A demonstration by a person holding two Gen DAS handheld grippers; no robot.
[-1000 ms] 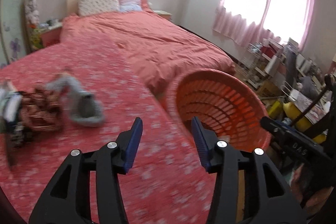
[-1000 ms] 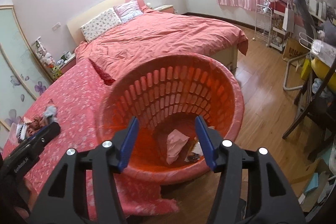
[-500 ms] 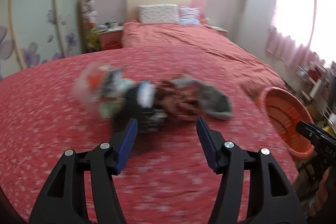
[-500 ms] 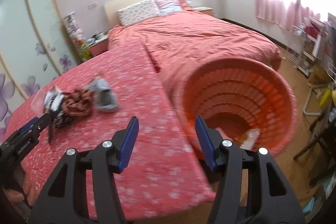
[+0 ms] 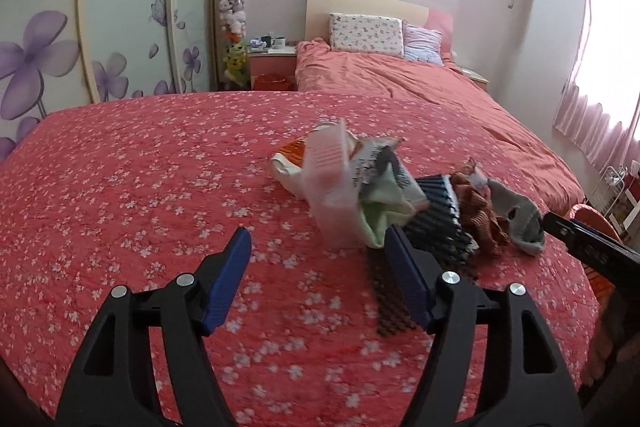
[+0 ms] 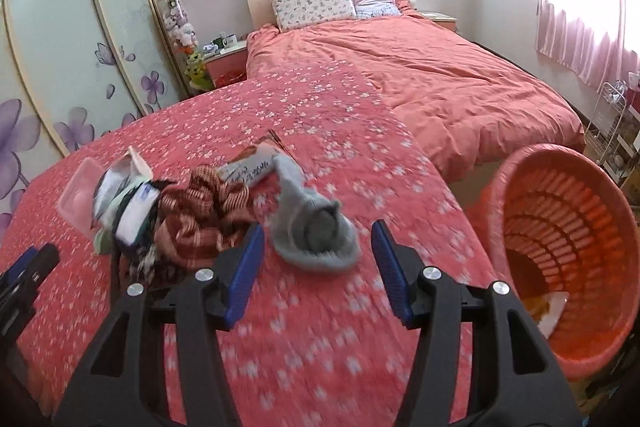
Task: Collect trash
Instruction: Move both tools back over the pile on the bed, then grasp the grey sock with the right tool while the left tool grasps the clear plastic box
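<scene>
Both grippers gaping, empty, left (image 5: 316, 271) widening, right (image 6: 318, 263)

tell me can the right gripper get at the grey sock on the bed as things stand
Probably yes: the right gripper is open and empty, the grey sock lies just ahead between its jaws on the bedspread, uncovered.
</scene>
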